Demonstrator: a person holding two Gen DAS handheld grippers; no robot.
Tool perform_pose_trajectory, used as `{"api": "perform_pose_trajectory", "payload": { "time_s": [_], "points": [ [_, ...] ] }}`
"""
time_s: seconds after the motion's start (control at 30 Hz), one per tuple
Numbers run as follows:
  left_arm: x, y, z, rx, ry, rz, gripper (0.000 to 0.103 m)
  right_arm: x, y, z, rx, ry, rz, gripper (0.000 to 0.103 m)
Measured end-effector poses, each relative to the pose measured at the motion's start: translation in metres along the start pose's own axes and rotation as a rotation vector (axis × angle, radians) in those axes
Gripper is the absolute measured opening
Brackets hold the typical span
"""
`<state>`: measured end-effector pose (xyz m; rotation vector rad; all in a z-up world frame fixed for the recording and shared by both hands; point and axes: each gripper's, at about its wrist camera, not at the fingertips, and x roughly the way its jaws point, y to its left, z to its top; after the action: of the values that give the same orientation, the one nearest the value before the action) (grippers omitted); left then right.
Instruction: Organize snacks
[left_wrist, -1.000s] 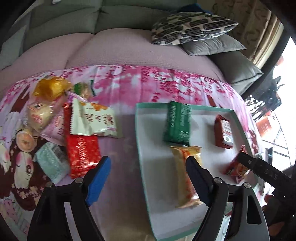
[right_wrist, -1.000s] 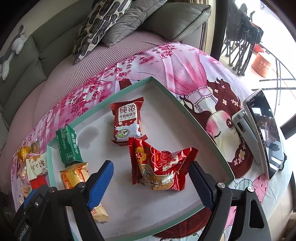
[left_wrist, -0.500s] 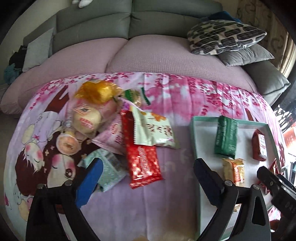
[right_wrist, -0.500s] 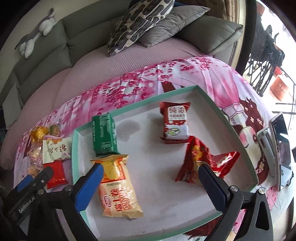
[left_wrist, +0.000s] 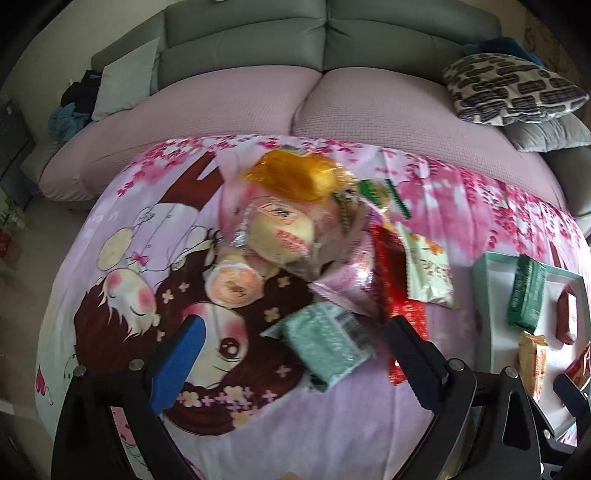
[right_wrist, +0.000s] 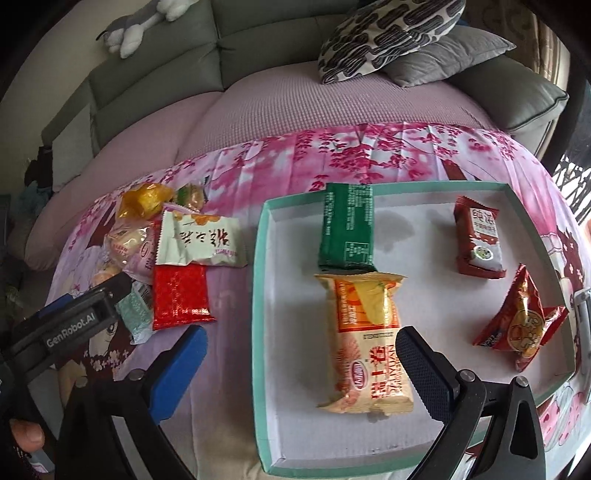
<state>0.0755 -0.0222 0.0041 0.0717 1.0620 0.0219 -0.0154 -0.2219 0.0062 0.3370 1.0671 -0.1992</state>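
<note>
My left gripper (left_wrist: 295, 360) is open above a heap of loose snacks on the pink cloth. A pale green packet (left_wrist: 325, 341) lies under the gap, untouched. Beyond it are a round cake (left_wrist: 232, 286), a wrapped bun (left_wrist: 280, 236), a yellow wrapper (left_wrist: 295, 177), a pink packet (left_wrist: 351, 286), a red packet (left_wrist: 399, 291) and a white packet (left_wrist: 428, 273). My right gripper (right_wrist: 301, 371) is open and empty, straddling the left wall of the teal-rimmed tray (right_wrist: 258, 295). The tray holds an orange packet (right_wrist: 365, 339), a green packet (right_wrist: 347, 225), a dark red packet (right_wrist: 478, 236) and a red bag (right_wrist: 517, 321).
A pink and grey sofa (left_wrist: 314, 92) runs behind the cloth, with patterned cushions (right_wrist: 388, 33) at the right and a soft toy (right_wrist: 140, 26) on its back. The left gripper's body (right_wrist: 74, 321) shows at the left of the right wrist view. A phone's edge (right_wrist: 581, 314) lies right of the tray.
Both grippers have swung left: the left from the tray's edge to the loose heap, the right from the red bag to the tray's left wall. Both jaws have widened.
</note>
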Motion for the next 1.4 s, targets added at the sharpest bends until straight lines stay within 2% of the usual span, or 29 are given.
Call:
{"api": "perform_pose_trajectory", "payload": {
  "time_s": [0.23,0.47,0.6,0.8,1.03,1.2,1.4],
  "points": [
    [0.008,0.030,0.006,-0.073,0.011,0.006,0.099,0.009,0.020,0.000,-0.034,-0.002,0.035,0.103],
    [0.021,0.038,0.015,-0.099,0.050,-0.020,0.098,0.012,0.041,0.015,-0.062,-0.035,0.072,0.103],
    [0.032,0.042,0.020,-0.124,0.090,-0.056,0.098,0.019,0.051,0.024,-0.077,-0.032,0.075,0.103],
    [0.043,0.055,0.043,-0.138,0.093,-0.084,0.098,0.037,0.057,0.043,-0.057,0.002,0.110,0.099],
    [0.065,0.058,0.082,-0.097,0.130,-0.121,0.098,0.054,0.067,0.077,-0.053,0.026,0.179,0.091],
    [0.084,0.047,0.104,-0.042,0.181,-0.146,0.098,0.071,0.071,0.094,-0.044,0.080,0.208,0.087],
    [0.110,0.034,0.107,-0.007,0.243,-0.173,0.098,0.094,0.074,0.098,-0.045,0.146,0.214,0.086]
  ]
}}
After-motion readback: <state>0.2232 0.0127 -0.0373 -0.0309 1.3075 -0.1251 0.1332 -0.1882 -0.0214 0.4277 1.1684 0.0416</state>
